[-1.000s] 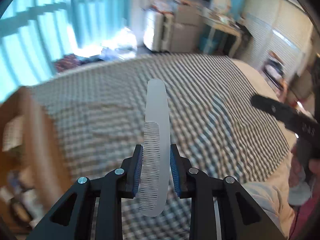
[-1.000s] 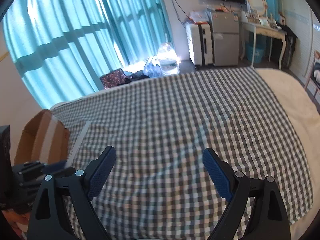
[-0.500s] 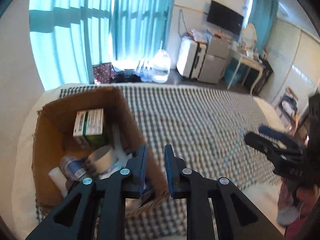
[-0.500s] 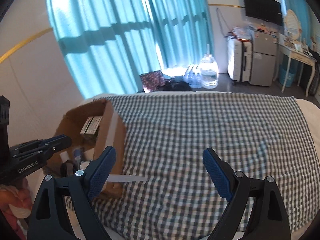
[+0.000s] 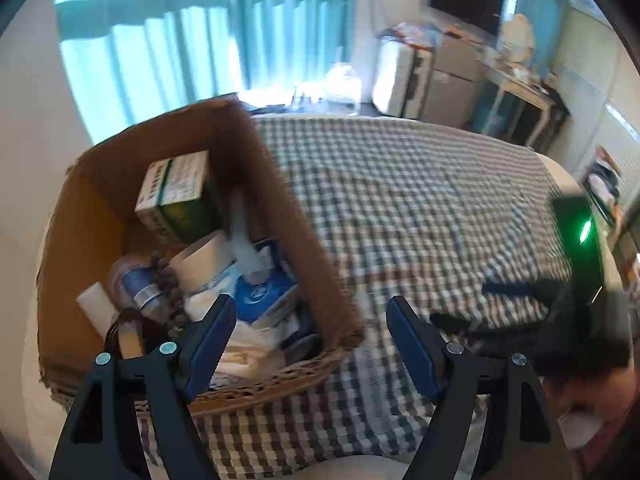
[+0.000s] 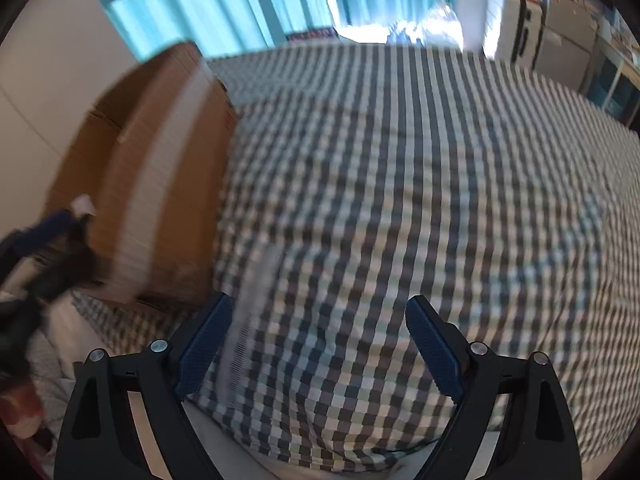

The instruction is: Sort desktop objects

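My left gripper (image 5: 310,308) hangs above the near right corner of the cardboard box (image 5: 276,184). Its jaws are opening and nothing is between them. In the box lie a green and white carton (image 5: 176,192), a tape roll (image 5: 200,264), a bottle (image 5: 128,284) and a blue packet (image 5: 260,296). The pale translucent comb (image 6: 250,312), blurred, shows against the checked cloth (image 6: 400,184) just right of the box (image 6: 160,168). My right gripper (image 6: 320,304) is open and empty over the cloth, its left finger close beside the comb. The left gripper (image 6: 44,236) is a dark blur at the left edge.
The checked cloth (image 5: 420,208) covers a bed that stretches away to the right of the box. The right gripper (image 5: 480,304) shows as a dark blur with a green light. Curtains, a water jug, suitcases and a desk stand beyond the bed's far edge.
The left gripper held the comb between its pads, swung left over the box and has spread its jaws; the comb is gone from them. The right gripper dropped toward the cloth beside the box.
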Action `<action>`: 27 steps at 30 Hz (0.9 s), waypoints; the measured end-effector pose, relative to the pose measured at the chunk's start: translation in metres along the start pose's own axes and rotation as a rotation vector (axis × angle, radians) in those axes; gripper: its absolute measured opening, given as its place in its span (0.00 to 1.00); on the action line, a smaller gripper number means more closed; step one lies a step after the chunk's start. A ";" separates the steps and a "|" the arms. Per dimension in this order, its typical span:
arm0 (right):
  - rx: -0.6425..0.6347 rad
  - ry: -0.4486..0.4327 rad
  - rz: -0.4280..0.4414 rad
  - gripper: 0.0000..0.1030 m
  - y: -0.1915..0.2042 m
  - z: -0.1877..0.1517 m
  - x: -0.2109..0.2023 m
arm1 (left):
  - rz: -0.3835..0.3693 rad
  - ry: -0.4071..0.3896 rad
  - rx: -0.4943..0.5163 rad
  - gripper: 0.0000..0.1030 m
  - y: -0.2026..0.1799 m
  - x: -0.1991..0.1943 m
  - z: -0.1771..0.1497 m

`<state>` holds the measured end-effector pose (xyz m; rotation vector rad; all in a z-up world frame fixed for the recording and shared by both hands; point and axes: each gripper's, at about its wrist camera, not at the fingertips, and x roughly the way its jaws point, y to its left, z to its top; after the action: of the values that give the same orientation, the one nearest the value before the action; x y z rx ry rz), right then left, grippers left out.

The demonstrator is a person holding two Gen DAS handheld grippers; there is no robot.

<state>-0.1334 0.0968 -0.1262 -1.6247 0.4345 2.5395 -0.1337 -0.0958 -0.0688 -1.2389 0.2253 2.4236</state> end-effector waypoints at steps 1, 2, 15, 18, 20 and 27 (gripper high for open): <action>-0.011 0.029 -0.009 0.86 0.005 -0.004 0.013 | 0.004 0.003 -0.022 0.83 0.005 0.002 0.000; -0.032 0.049 -0.021 0.85 0.012 -0.008 0.022 | 0.000 0.005 -0.044 0.86 0.009 0.002 0.000; -0.153 0.100 -0.130 0.43 0.087 -0.034 0.094 | 0.026 -0.024 -0.094 0.86 0.027 -0.018 0.002; -0.121 0.084 -0.119 0.29 0.080 -0.031 0.092 | 0.037 -0.024 -0.121 0.86 0.035 -0.019 0.003; -0.100 0.075 -0.103 0.27 0.076 -0.032 0.090 | 0.042 -0.024 -0.136 0.86 0.038 -0.019 0.003; -0.059 0.023 -0.084 0.24 0.066 -0.030 0.075 | 0.084 -0.004 -0.148 0.86 0.043 -0.013 -0.005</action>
<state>-0.1544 0.0192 -0.1937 -1.6567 0.2885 2.4972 -0.1416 -0.1401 -0.0631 -1.3117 0.1002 2.5536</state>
